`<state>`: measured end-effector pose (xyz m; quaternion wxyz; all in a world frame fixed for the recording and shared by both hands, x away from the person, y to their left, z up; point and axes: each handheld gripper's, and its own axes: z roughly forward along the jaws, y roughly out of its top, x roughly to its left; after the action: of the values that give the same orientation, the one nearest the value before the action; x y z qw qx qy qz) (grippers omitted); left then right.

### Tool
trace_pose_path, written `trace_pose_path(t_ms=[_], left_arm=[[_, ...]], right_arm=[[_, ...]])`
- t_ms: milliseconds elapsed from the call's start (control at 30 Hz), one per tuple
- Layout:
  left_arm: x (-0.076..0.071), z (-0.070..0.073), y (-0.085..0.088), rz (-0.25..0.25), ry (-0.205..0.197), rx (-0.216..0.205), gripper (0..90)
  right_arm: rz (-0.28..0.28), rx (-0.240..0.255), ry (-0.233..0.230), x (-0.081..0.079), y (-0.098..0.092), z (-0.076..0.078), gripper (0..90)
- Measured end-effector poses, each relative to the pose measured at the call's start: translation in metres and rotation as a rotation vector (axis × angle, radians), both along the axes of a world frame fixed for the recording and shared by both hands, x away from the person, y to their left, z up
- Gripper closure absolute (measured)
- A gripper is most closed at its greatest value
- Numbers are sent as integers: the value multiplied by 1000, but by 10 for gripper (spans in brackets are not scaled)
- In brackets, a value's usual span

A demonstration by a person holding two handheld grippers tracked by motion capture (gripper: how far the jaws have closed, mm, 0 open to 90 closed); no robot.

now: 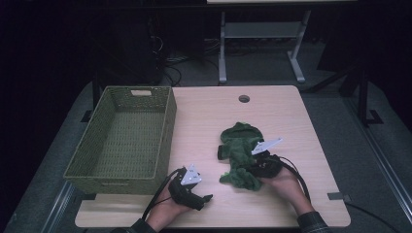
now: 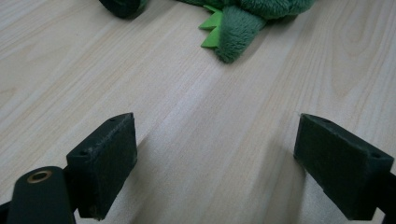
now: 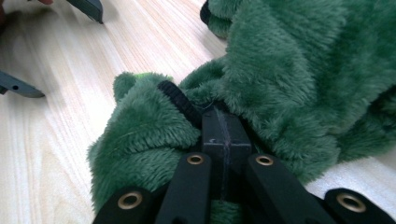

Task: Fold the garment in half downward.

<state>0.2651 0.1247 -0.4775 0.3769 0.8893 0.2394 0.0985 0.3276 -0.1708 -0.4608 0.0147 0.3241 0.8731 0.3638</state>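
A green plush toy (image 1: 238, 145) lies crumpled on the wooden table (image 1: 286, 111), right of centre. My right gripper (image 1: 253, 167) sits at the toy's near side, held by a hand. In the right gripper view its jaws (image 3: 226, 130) are pressed together with a fold of the green plush toy (image 3: 289, 70) and a black trim pinched between them. My left gripper (image 1: 205, 188) rests low near the front edge, left of the toy. In the left gripper view it (image 2: 215, 158) stands open over bare wood, and the toy's tail end (image 2: 238, 28) lies farther off.
A green woven basket (image 1: 165, 141) with nothing in it stands on the table's left side, right beside the left hand. A round cable hole (image 1: 244, 99) marks the far edge. Beyond the table stand a desk frame (image 1: 262, 39) and dark floor.
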Motion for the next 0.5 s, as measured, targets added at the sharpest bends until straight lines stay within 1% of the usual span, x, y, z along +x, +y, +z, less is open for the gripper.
trace_pose_path(t_ms=[100,200,233,333,367,400,467,500], left_arm=[[0,0,0,1,1,3,124],[1,2,-2,0,11,17,126],[2,2,-2,0,12,21,126],[3,5,-3,4,39,18,135],[4,6,-3,3,42,18,135],[4,8,-3,1,43,14,139],[5,11,-5,-3,41,7,140],[6,13,-7,-7,42,2,140]], right_arm=[[2,26,-8,-1,-5,6,865],[-11,46,-19,-2,-10,12,790],[-15,57,-25,-3,-12,14,781],[-25,72,-26,-4,-19,20,720],[-26,81,-26,-4,-21,22,691],[-32,89,-23,-4,-23,24,657],[-61,124,-24,-4,-29,27,640],[-73,132,-26,-5,-32,29,622]])
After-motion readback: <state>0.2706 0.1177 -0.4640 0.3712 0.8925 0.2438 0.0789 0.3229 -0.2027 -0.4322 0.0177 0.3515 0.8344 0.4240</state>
